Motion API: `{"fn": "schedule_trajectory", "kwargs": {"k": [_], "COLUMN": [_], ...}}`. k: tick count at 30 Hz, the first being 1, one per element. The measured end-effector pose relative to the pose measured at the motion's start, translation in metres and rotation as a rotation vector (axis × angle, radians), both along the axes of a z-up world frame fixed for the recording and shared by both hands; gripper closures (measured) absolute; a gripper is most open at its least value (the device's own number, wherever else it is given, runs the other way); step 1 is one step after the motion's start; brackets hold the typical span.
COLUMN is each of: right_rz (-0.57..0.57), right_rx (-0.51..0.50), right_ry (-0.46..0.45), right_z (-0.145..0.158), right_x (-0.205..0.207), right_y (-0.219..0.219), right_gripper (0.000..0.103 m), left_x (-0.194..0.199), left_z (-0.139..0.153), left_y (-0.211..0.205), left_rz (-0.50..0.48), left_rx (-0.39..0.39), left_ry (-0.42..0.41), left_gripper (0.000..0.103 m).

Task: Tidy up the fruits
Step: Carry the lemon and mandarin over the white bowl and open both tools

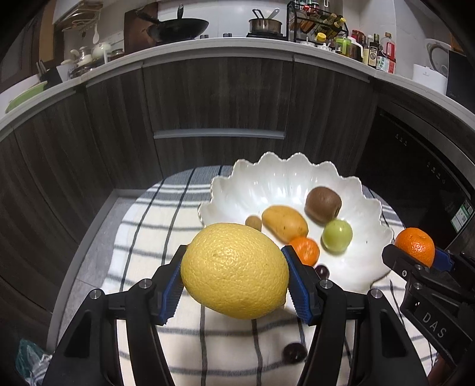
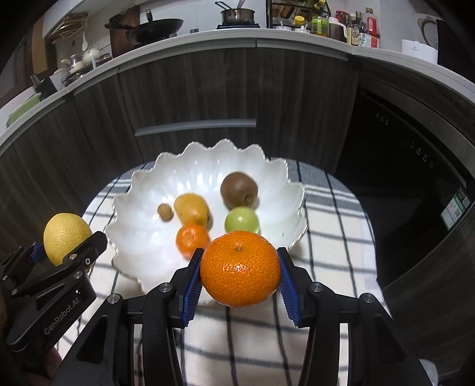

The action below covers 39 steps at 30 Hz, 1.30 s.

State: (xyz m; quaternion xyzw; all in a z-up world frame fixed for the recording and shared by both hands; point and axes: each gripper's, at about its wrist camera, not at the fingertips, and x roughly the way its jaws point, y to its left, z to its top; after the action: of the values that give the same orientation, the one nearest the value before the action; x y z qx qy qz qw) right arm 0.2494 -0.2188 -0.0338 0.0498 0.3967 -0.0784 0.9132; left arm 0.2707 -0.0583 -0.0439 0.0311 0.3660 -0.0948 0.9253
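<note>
Above bowl (image 2: pixel 207 178), left gripper (image 1: pixel 234 276) clamping lemon (image 1: pixel 234 270)

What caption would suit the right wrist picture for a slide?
Right gripper holds a mandarin before a white scalloped bowl of fruit.

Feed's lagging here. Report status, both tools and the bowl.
Left tool shut on lemon. Right tool shut on tangerine. Bowl ahead, five fruits inside. Path clear.

We stood in a home kitchen: a wok (image 1: pixel 178 28) at eleven o'clock, a saucepan (image 1: pixel 265 24) at twelve, sauce bottles (image 1: pixel 377 53) at one o'clock on the counter (image 1: pixel 213 46) above dark wood cabinets (image 1: pixel 216 98).
</note>
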Motion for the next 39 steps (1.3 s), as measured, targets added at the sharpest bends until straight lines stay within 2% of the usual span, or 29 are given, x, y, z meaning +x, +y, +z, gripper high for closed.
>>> {"fn": "schedule_trajectory", "kwargs": {"k": [10, 25, 39], "right_rz": [-0.014, -0.048, -0.041], "right_rx": [-0.010, -0.012, -0.003], "right_ry": [-0.006, 0.024, 0.058], "right_z": [0.002, -0.016, -0.034], "right_x": [0.028, 0.075, 0.102], "right_y": [-0.011, -0.030, -0.039], "right_gripper": [0.055, 0.055, 0.055], "left_x": [0.031, 0.076, 0.098], "left_z": [-0.003, -0.026, -0.047], "left_y": [-0.008, -0.028, -0.036], "left_rz": [0.005, -0.004, -0.007], "left_rx": [-0.001, -0.001, -0.001], "left_ry": [0.012, 0.060, 0.124], "left_gripper": [0.042, 0.042, 0.041]}}
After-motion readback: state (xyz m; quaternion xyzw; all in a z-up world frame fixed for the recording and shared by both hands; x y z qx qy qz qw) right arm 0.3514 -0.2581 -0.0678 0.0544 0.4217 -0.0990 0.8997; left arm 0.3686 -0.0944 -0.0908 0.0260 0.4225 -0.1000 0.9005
